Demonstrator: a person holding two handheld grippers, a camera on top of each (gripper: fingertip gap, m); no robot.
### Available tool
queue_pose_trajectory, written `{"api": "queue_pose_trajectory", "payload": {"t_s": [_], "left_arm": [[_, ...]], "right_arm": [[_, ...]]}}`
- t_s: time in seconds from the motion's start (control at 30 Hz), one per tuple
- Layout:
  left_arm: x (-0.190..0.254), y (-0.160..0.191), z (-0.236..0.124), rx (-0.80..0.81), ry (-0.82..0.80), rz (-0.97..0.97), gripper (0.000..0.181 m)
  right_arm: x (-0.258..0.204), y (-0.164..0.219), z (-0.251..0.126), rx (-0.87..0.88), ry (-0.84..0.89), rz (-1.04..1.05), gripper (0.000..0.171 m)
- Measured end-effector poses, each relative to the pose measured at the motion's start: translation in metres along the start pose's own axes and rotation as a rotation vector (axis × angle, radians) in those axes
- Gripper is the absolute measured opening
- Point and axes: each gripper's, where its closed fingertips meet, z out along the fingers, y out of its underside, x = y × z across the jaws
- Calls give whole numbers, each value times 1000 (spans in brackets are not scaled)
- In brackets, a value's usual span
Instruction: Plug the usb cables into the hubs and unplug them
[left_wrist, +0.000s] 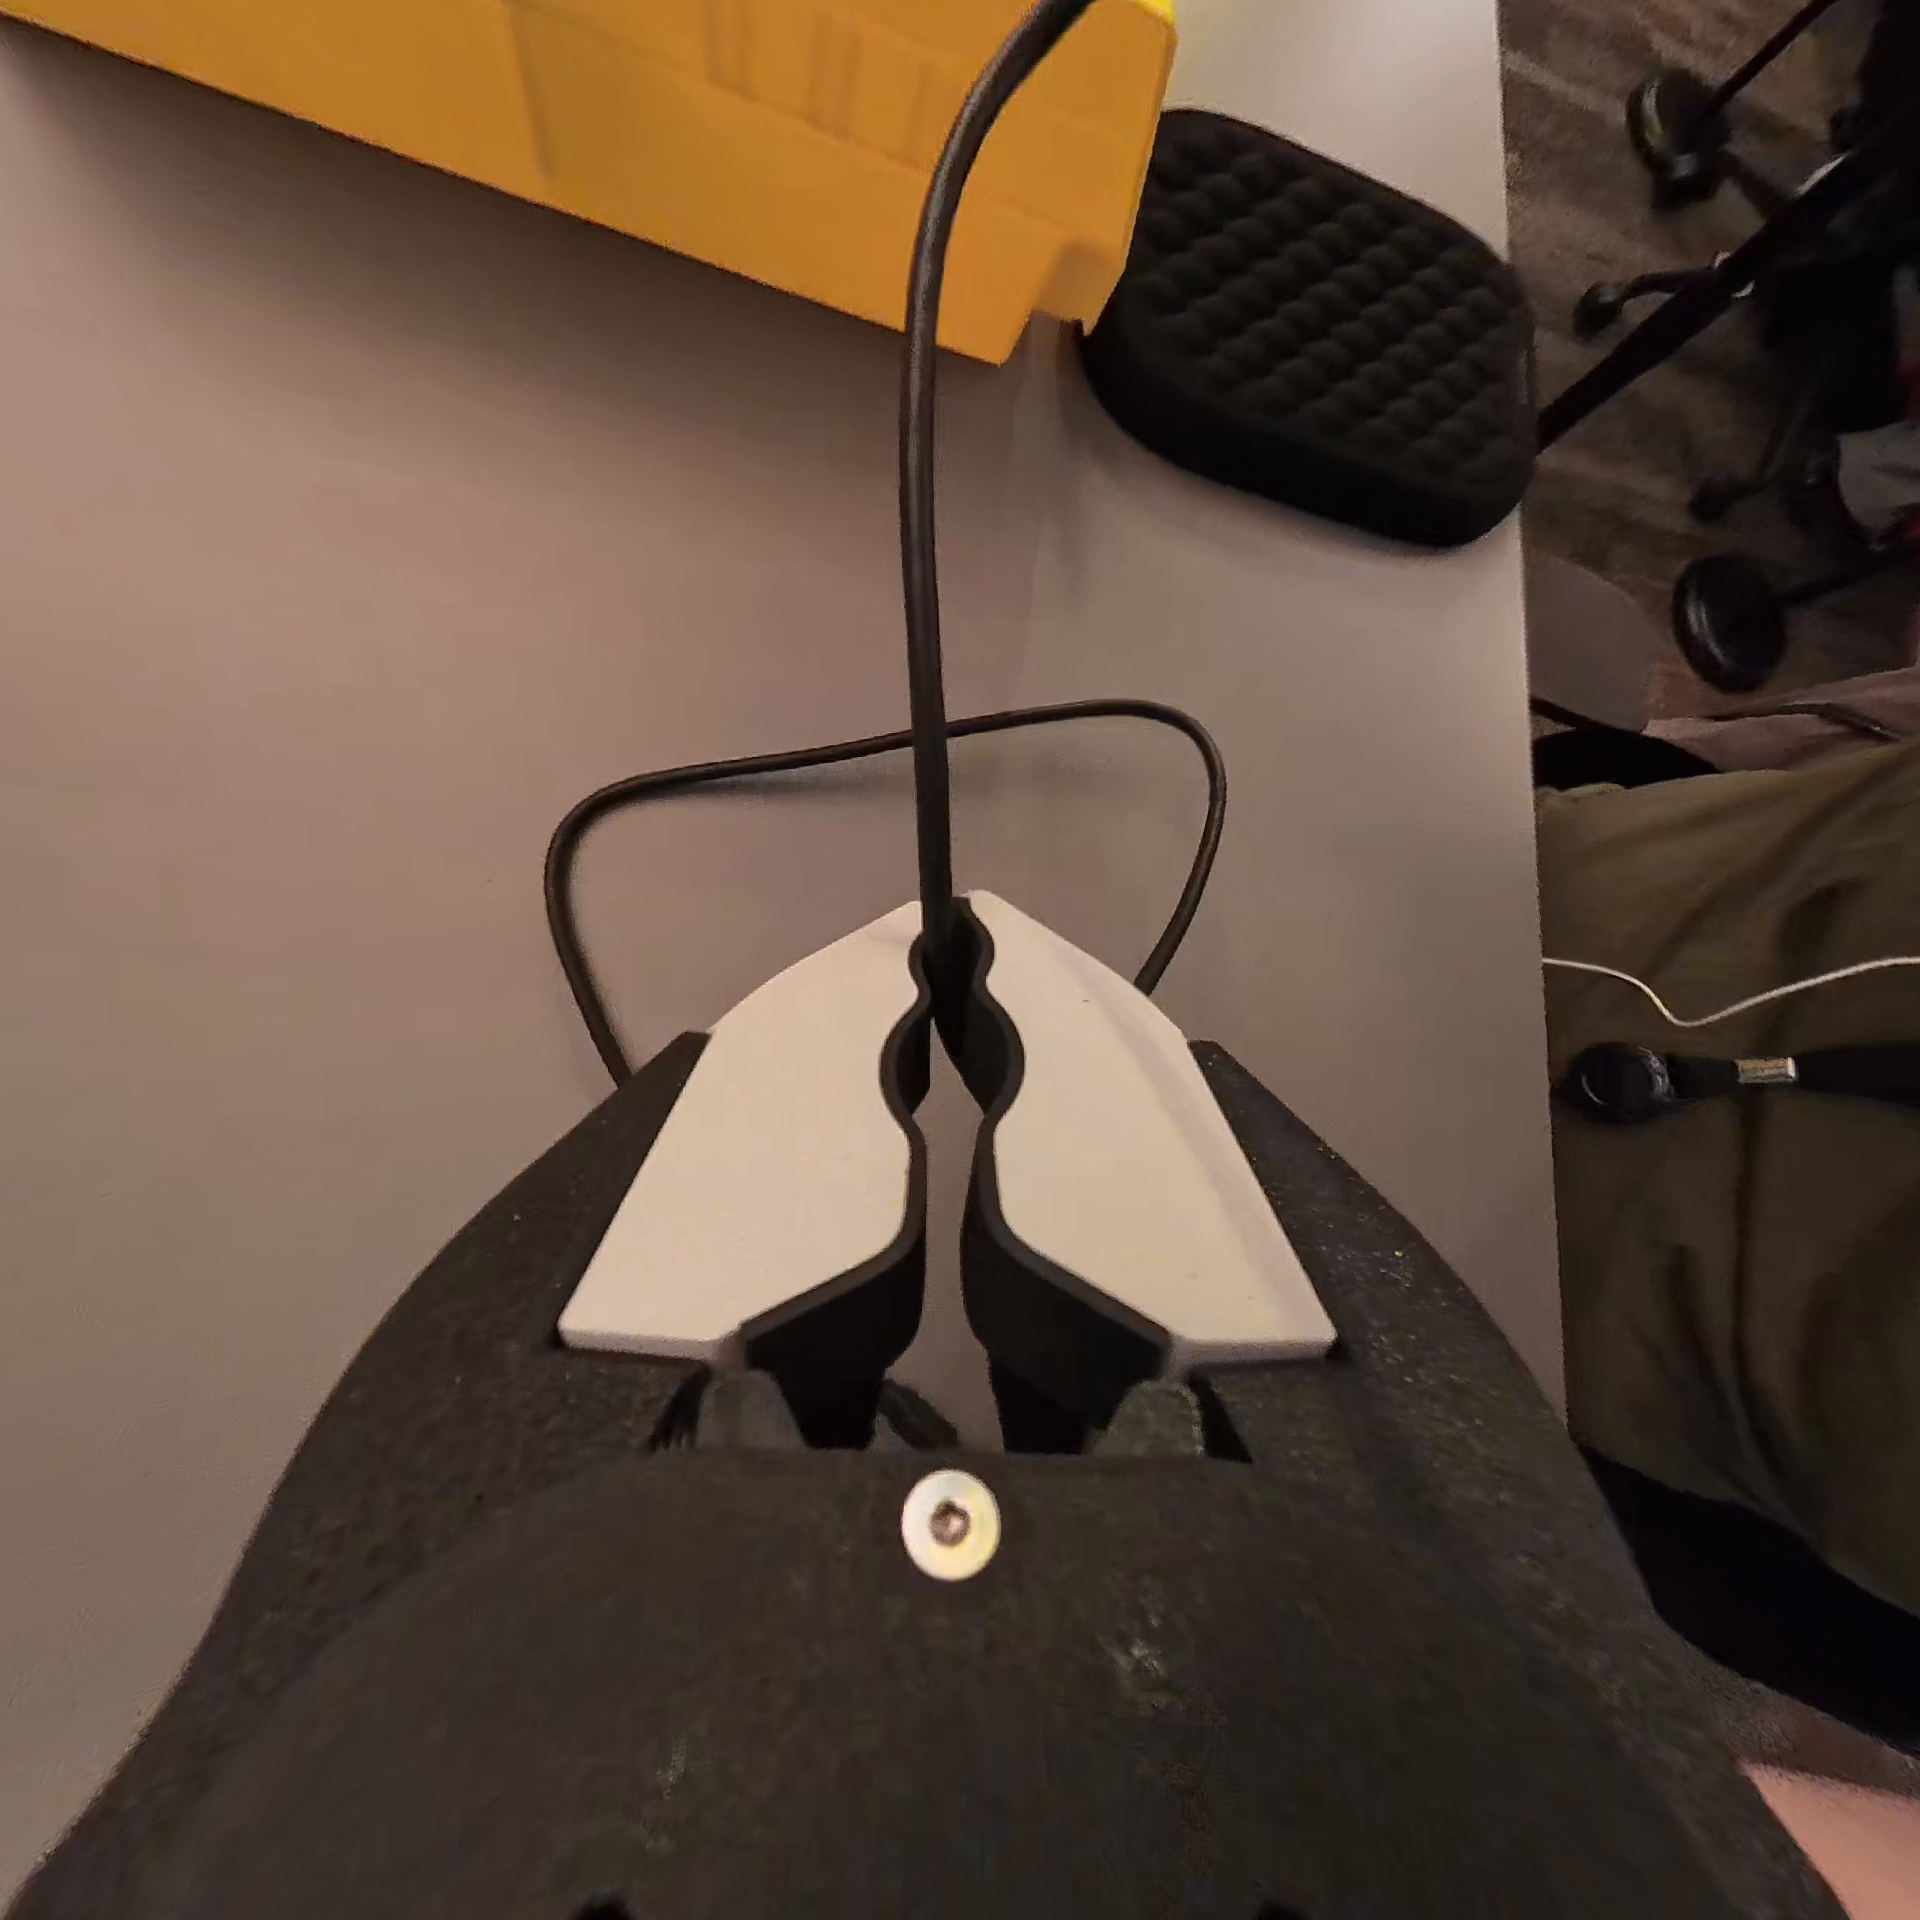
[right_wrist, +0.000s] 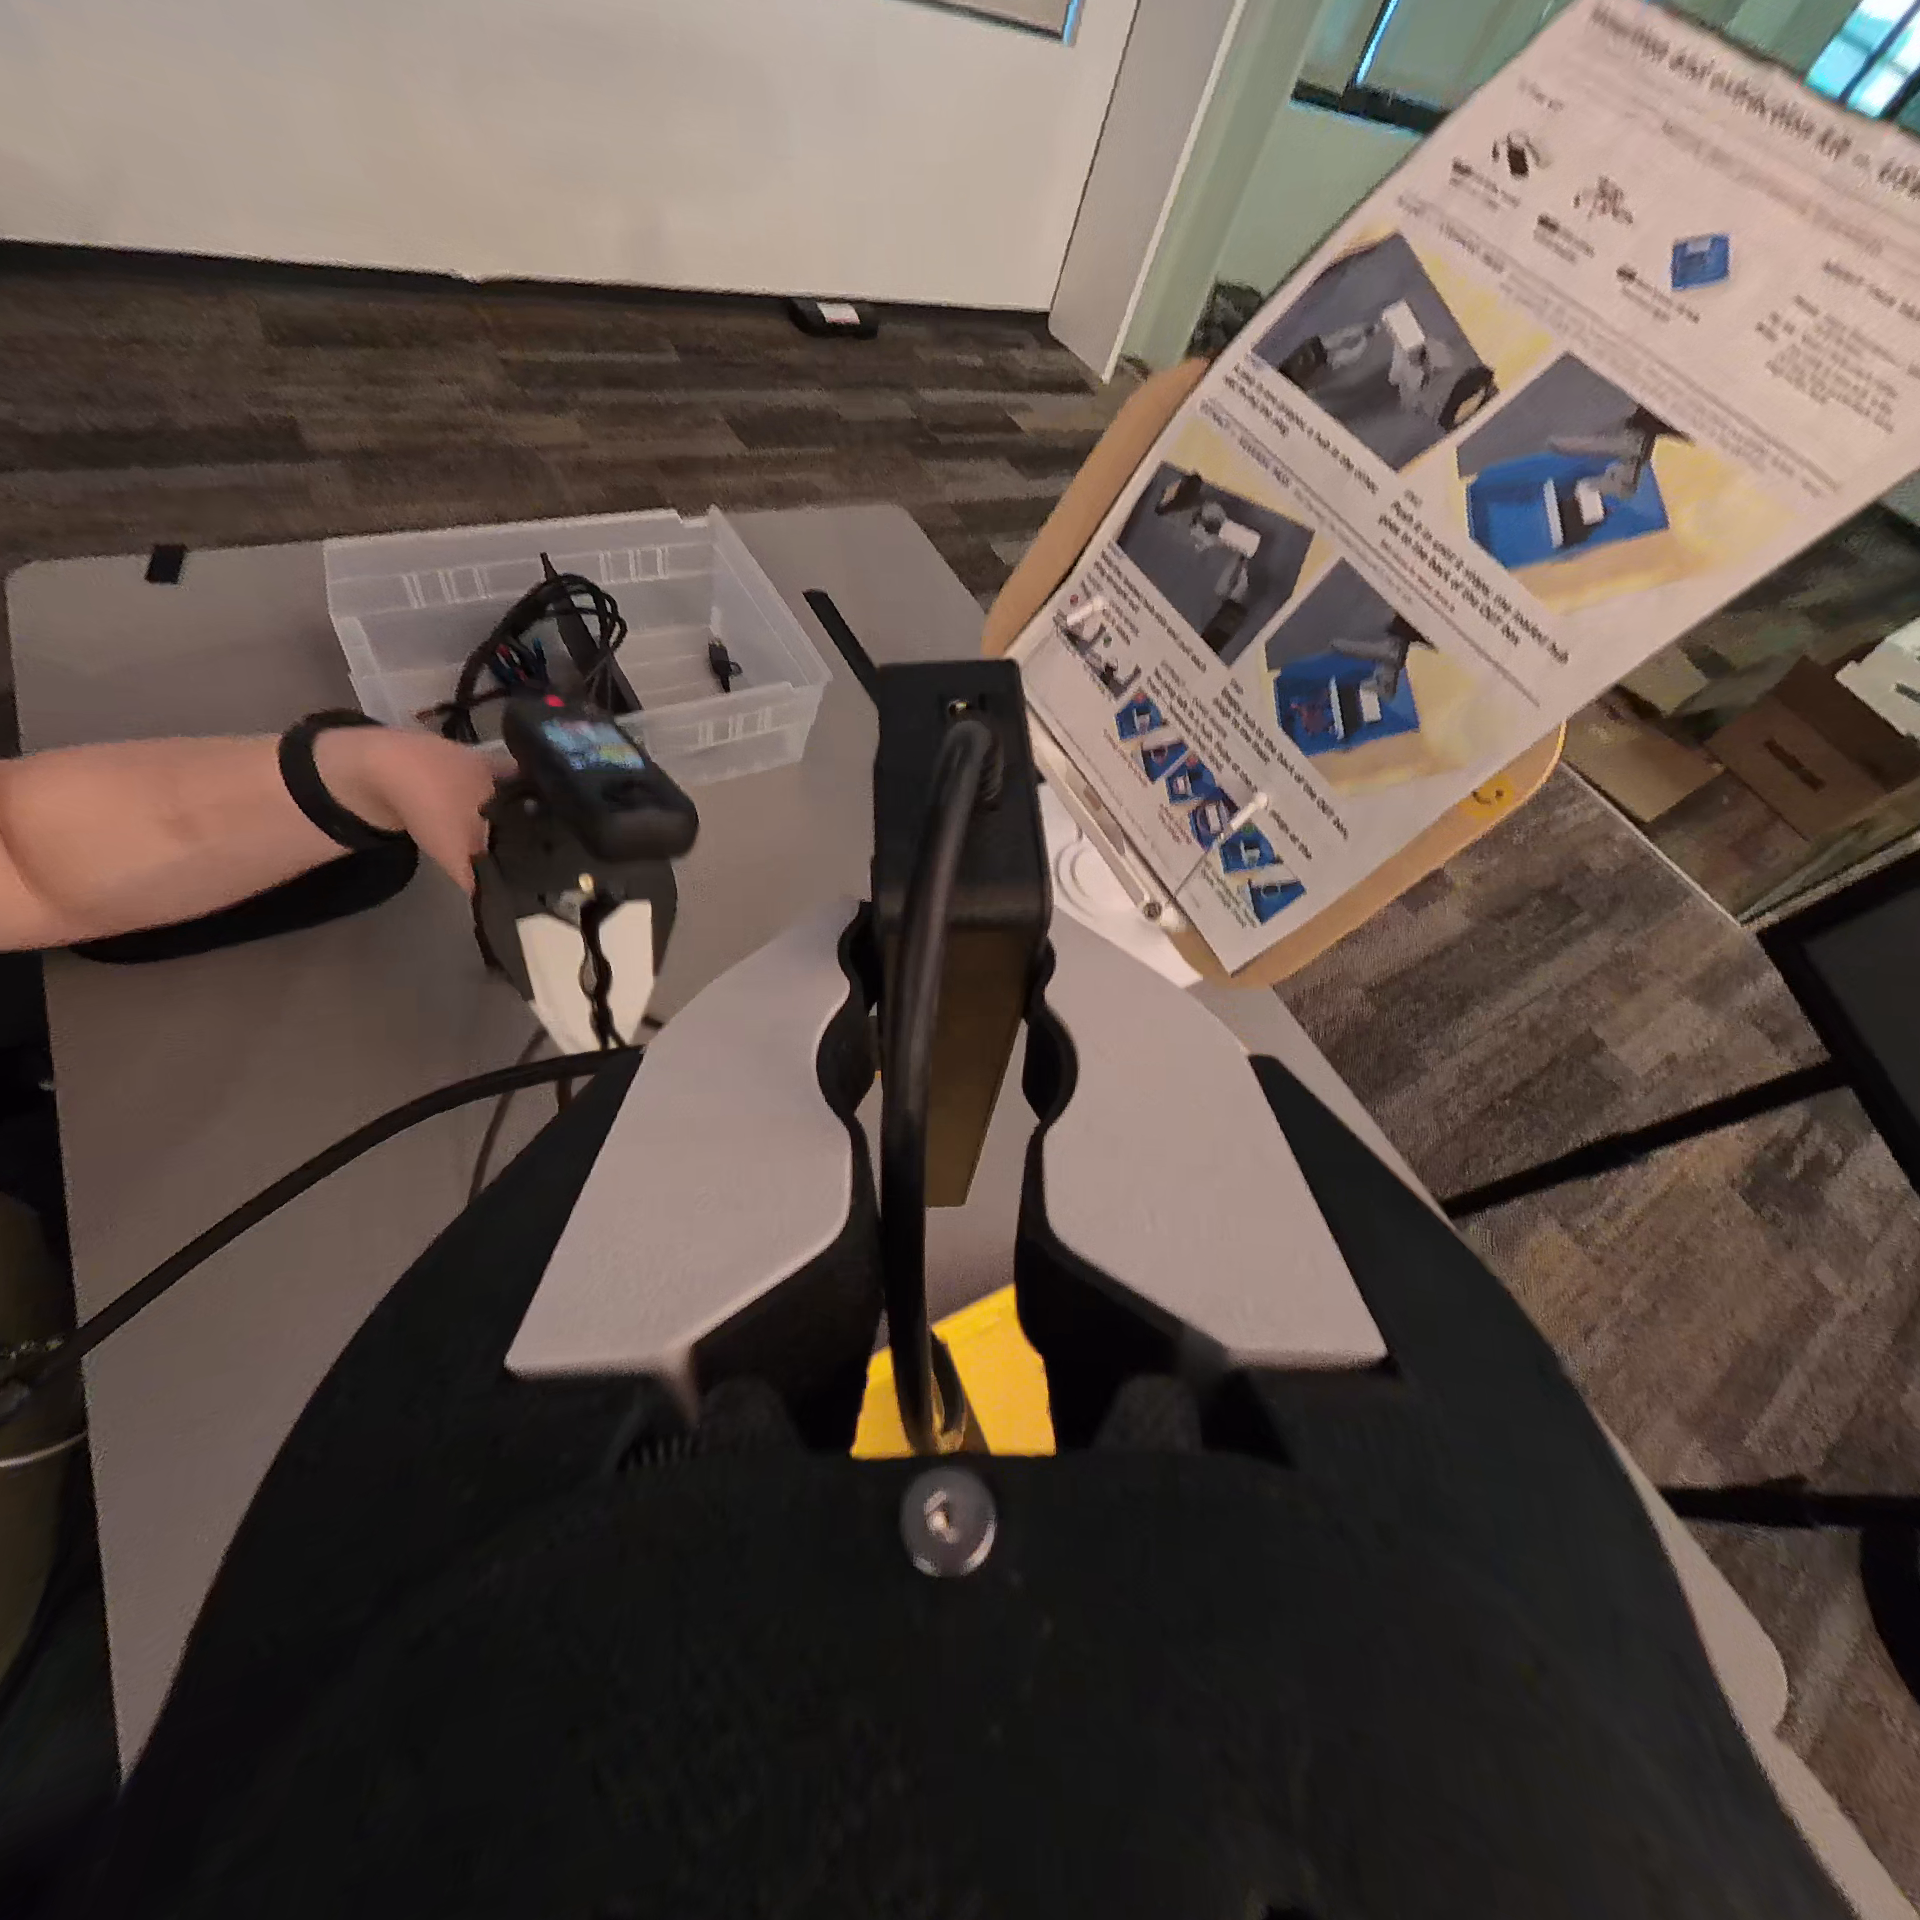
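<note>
In the left wrist view my left gripper (left_wrist: 951, 925) is shut on a thin black USB cable (left_wrist: 920, 520). The cable rises from between the fingertips and runs up past the yellow bin. More of the cable lies in a loop (left_wrist: 1039, 722) on the grey table behind the fingers. In the right wrist view my right gripper (right_wrist: 951, 935) is shut on a black USB hub (right_wrist: 956, 810) and holds it upright above the table. The hub's own black cable (right_wrist: 914, 1039) leaves its top end and curves back down between the fingers. The left gripper (right_wrist: 587, 997) shows there too, low over the table, fingers together.
A yellow bin (left_wrist: 727, 135) stands at the back of the table (left_wrist: 312, 623), with a black foam pad (left_wrist: 1320, 322) beside it at the table's edge. A clear plastic bin (right_wrist: 748, 644) holds more cables. An instruction sheet (right_wrist: 1455, 520) stands on a board to the right.
</note>
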Motion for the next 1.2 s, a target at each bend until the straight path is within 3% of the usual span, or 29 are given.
{"api": "queue_pose_trajectory", "payload": {"t_s": [0.1, 0.2, 0.43, 0.7, 0.8, 0.9, 1.1, 1.2], "left_arm": [[-1, -13, -21, 45, -34, 17, 0], [-4, -59, -61, 121, -72, 23, 0], [-7, -232, -165, 186, -237, 116, 0], [13, -386, -228, 361, -235, 143, 0], [13, -418, -219, 375, -230, 180, 0], [-1, -437, -185, 356, -211, 181, 0], [-33, -449, -104, 348, -55, 81, 0], [-52, -451, -82, 344, -64, 77, 0]], "right_arm": [[7, 18, -9, -57, 15, 2, 26], [23, 21, -27, -89, 57, 7, 26], [80, -6, -96, -115, 232, 21, 27], [138, -29, -186, -92, 416, 78, 27], [156, -27, -215, -71, 464, 117, 27], [173, -10, -235, -79, 507, 174, 27], [195, 43, -251, -138, 553, 246, 27], [201, 60, -254, -168, 564, 249, 26]]}}
